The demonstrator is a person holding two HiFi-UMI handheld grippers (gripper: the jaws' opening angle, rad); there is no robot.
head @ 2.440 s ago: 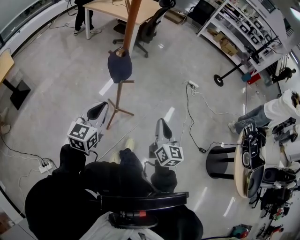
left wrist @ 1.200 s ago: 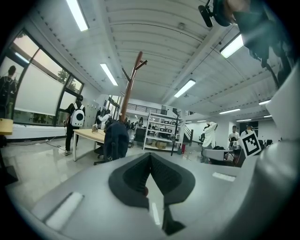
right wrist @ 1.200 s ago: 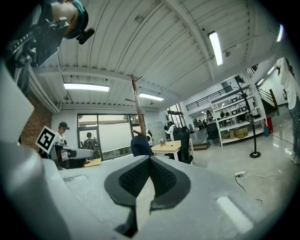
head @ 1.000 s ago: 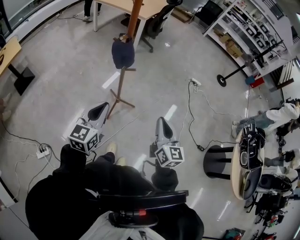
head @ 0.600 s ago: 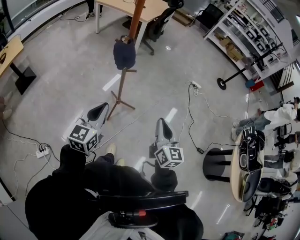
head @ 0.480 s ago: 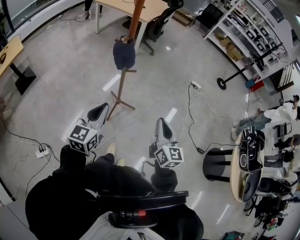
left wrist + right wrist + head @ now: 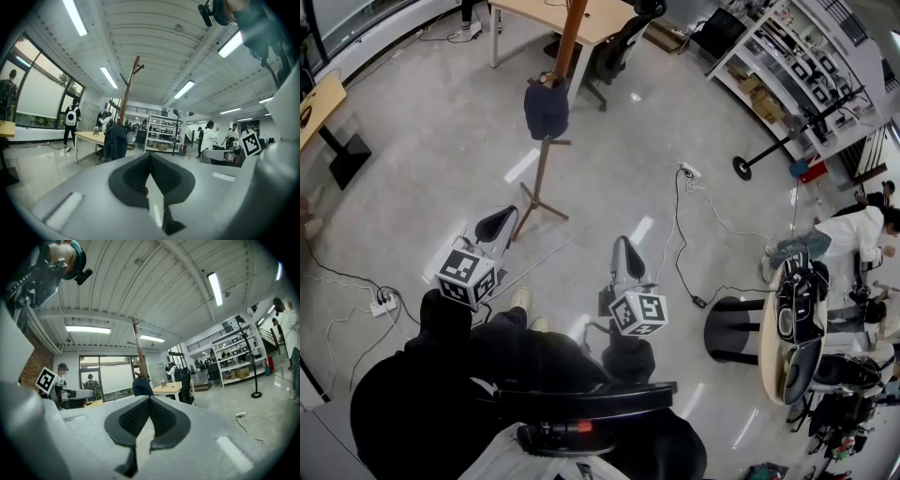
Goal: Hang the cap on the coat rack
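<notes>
The dark navy cap (image 7: pixel 546 108) hangs on the wooden coat rack (image 7: pixel 540 178), which stands on the floor some way ahead of both grippers. My left gripper (image 7: pixel 500 216) and right gripper (image 7: pixel 622 242) are held level near my body, both shut with nothing between their pads. In the left gripper view the cap (image 7: pixel 116 141) and the rack (image 7: pixel 130 91) appear beyond the shut left gripper (image 7: pixel 150 155), slightly to its left. The right gripper view shows the cap (image 7: pixel 142 386) on the rack (image 7: pixel 138 348) just above the shut right gripper (image 7: pixel 150 398).
A wooden table (image 7: pixel 534 13) and an office chair (image 7: pixel 614 45) stand behind the rack. Cables and a power strip (image 7: pixel 685 171) lie on the floor to the right. A black stool (image 7: pixel 739 324), a cluttered table (image 7: pixel 776 328), shelves (image 7: pixel 787 52) and a crouching person (image 7: pixel 839 232) are at the right.
The rack with the cap now sits a little higher and farther off in the head view than at the earliest frame. Both grippers look unmoved. A person at the right has shifted.
</notes>
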